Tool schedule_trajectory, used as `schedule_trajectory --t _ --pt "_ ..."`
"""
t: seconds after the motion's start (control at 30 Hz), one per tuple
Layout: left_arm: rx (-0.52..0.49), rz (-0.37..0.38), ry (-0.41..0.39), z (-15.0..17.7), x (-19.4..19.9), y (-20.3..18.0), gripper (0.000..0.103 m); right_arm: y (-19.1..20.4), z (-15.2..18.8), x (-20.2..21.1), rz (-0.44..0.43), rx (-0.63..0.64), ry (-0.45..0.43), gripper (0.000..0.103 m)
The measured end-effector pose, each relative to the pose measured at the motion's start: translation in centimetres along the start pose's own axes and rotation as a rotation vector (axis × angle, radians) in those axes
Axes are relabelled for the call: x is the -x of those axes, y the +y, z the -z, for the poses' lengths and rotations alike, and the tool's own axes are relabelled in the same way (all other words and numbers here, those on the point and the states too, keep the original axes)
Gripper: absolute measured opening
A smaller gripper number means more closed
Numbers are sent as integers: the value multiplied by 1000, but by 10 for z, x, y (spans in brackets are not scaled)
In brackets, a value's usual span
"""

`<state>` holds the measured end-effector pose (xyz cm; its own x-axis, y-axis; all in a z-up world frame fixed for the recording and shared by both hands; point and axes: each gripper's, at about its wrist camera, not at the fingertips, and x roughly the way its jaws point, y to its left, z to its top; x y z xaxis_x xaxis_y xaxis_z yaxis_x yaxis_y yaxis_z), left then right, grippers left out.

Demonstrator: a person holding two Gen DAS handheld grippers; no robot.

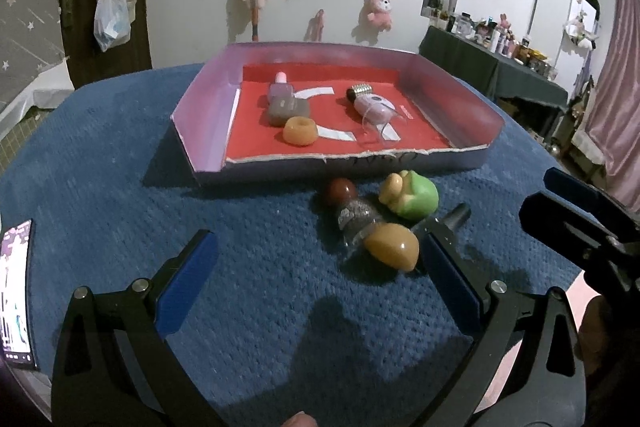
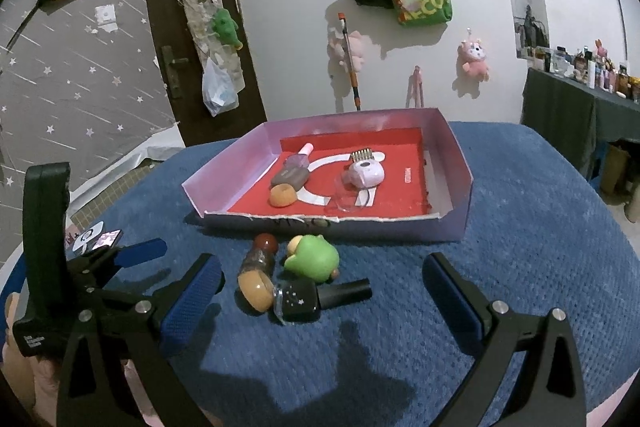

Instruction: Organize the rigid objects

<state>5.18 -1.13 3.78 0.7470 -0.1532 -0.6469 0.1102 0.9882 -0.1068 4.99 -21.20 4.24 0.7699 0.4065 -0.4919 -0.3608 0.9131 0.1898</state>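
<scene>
1. Nearest the lens in the right wrist view is the right tool (image 2: pixel 322 287), spread wide and holding nothing, just short of the black nail-polish bottle (image 2: pixel 298 301) lying on its side on the blue table (image 2: pixel 520 267).
2. The left tool (image 1: pixel 316 275) is likewise wide and empty, near the tan rounded piece (image 1: pixel 392 247).
3. Four loose things cluster in front of the box (image 2: pixel 460 183): the black bottle, the tan piece, a clear bottle with a brown cap (image 2: pixel 260 255), and a green toy (image 2: pixel 314 259), all touching or just beside one another.
4. The black bottle looks like glass: small, stiff, slick, probably breakable. I would grip across its squat body, not the thin cap.
5. The right view shows that bottle whole; the left view shows only its cap (image 1: pixel 456 217). A phone (image 1: pixel 16 291) shows plainly only in the left view.
</scene>
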Motion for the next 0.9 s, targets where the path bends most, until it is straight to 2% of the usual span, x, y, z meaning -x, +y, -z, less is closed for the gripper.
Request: schedule_trajectory --t 0.53,0.9 --pt "26 0 65 18 -13 8 103 -8 19 -17 28 -20 73 103" --pt "33 13 104 19 -27 8 103 -14 30 -35 45 -16 143 98"
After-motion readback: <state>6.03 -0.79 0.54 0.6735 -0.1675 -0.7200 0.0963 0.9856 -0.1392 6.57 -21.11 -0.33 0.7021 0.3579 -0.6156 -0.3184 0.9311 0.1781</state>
